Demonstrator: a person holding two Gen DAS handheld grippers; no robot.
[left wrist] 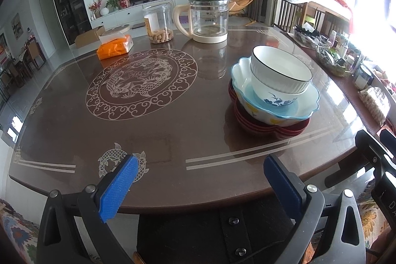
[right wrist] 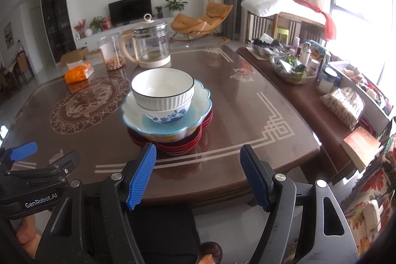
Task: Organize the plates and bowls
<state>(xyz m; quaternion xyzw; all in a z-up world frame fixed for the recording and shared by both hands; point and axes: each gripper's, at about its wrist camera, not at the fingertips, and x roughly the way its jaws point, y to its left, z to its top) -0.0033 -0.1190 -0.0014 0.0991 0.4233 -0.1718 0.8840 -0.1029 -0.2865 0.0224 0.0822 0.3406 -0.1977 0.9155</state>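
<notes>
Here both grippers' ribbed blue jaws gape wide, empty, before ridged white bowl atop scalloped dish.

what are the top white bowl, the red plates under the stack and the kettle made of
White bowl: likely glazed ceramic, glossy, ribbed outside, thin dark rim. Red plates: glossy, plastic or lacquer, can't tell which. Kettle: clear glass body, cream base and handle that look plastic.

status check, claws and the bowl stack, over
Left claw open, right claw open, both empty. Bowl stack nested on red plates, untouched. Nothing in the way.
</notes>
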